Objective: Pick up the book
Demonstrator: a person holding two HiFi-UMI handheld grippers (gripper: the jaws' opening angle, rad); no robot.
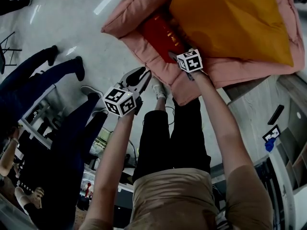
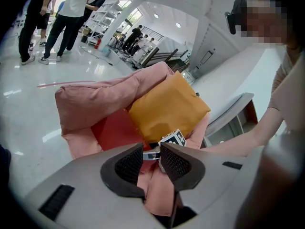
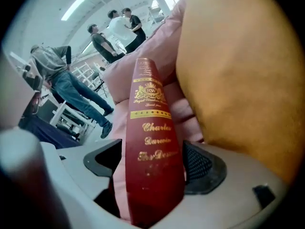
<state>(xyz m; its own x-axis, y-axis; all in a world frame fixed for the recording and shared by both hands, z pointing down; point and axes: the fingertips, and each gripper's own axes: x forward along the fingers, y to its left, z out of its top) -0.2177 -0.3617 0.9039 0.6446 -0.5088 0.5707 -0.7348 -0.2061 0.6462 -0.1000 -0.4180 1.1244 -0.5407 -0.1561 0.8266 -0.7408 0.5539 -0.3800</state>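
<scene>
A dark red book (image 1: 160, 32) with gilt lettering on its spine (image 3: 150, 142) lies on a pink cushion (image 1: 139, 4), partly under a yellow pillow (image 1: 230, 18). My right gripper (image 1: 173, 52) reaches onto the cushion, and the book's spine stands between its wide-set jaws (image 3: 152, 159). Pink cloth shows between the left jaw and the book, so the pads do not clamp it. My left gripper (image 1: 143, 75) hovers off the cushion's near corner with a narrow gap between its jaws (image 2: 151, 159) and nothing in them. It looks toward the book (image 2: 112, 130) and the pillow (image 2: 167, 109).
Several people stand on the shiny floor at the left (image 1: 48, 66) and in the background (image 3: 109, 32). A grey cabinet with shelves (image 1: 288, 143) is at the right, below the cushion. A white table edge (image 2: 233, 113) runs beside the cushion.
</scene>
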